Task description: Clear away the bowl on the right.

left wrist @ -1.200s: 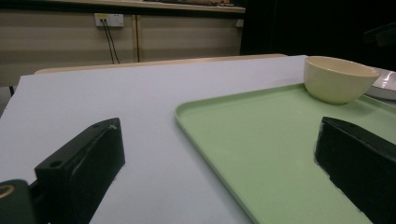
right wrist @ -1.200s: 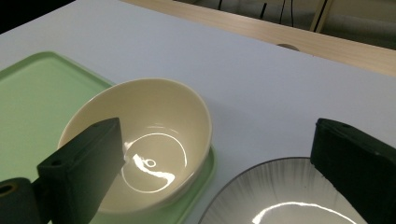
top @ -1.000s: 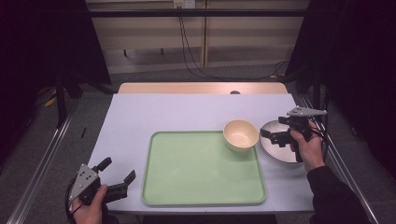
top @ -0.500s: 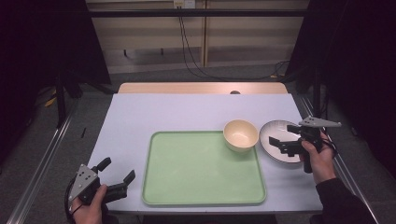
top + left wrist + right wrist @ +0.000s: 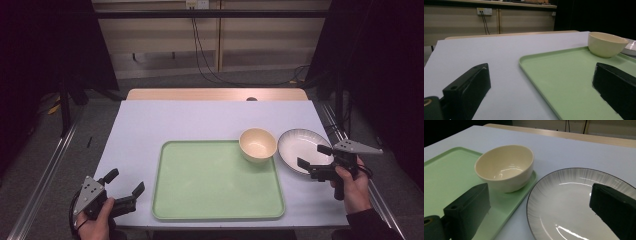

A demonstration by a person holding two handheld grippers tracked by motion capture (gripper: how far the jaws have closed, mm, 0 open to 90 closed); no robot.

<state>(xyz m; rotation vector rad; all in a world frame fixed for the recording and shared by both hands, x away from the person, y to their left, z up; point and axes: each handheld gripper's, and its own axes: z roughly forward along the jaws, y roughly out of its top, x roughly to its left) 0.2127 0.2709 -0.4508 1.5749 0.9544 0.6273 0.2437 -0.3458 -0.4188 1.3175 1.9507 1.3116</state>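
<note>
A green tray [image 5: 215,180] lies in the middle of the white table. A cream bowl [image 5: 257,144] [image 5: 505,167] stands tilted on the tray's far right corner, over its rim. Beside it on the table rests a white plate [image 5: 304,150] [image 5: 574,202] with a dark rim. My right gripper [image 5: 313,157] [image 5: 539,212] is open, its jaws just above the plate's near right part and empty. My left gripper [image 5: 124,182] [image 5: 541,92] is open and empty at the table's near left corner, left of the tray [image 5: 574,82]. The bowl [image 5: 607,44] shows far off in the left gripper view.
A wooden strip [image 5: 215,94] runs along the table's far edge. Cables [image 5: 200,50] hang down the wall behind it. Metal rails [image 5: 45,170] flank the table on the floor.
My right gripper has drawn back toward the near right, from over the plate's middle to its near edge. The left gripper has stayed put.
</note>
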